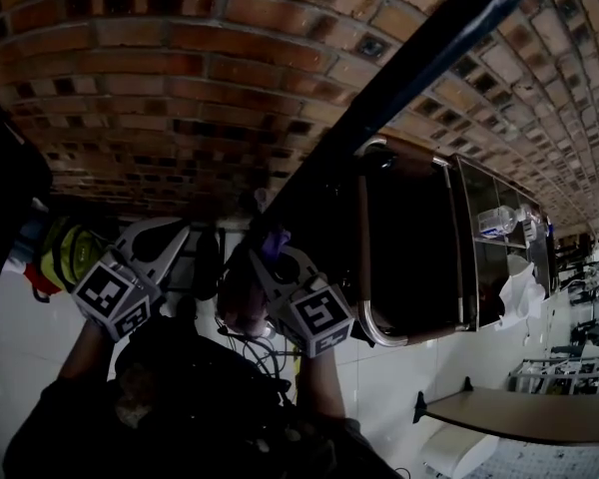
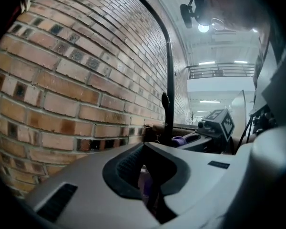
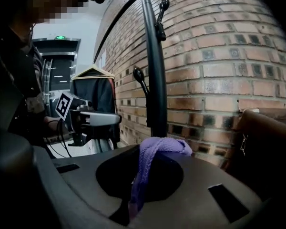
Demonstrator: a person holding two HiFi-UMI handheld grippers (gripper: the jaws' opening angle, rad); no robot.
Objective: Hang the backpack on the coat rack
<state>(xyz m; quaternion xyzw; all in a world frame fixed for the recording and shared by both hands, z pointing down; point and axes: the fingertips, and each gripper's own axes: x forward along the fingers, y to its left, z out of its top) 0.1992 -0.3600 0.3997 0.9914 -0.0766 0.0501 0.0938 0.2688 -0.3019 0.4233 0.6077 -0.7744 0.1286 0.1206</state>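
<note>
Right gripper pinches the purple strap; left gripper seems closed on it too (backpack hangs below both). With the rack just ahead, a missed hook could drop it.

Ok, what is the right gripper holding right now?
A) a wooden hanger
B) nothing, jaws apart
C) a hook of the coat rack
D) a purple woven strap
D: in the right gripper view, the right gripper has its jaws shut on the purple strap, which loops up over them.
</note>
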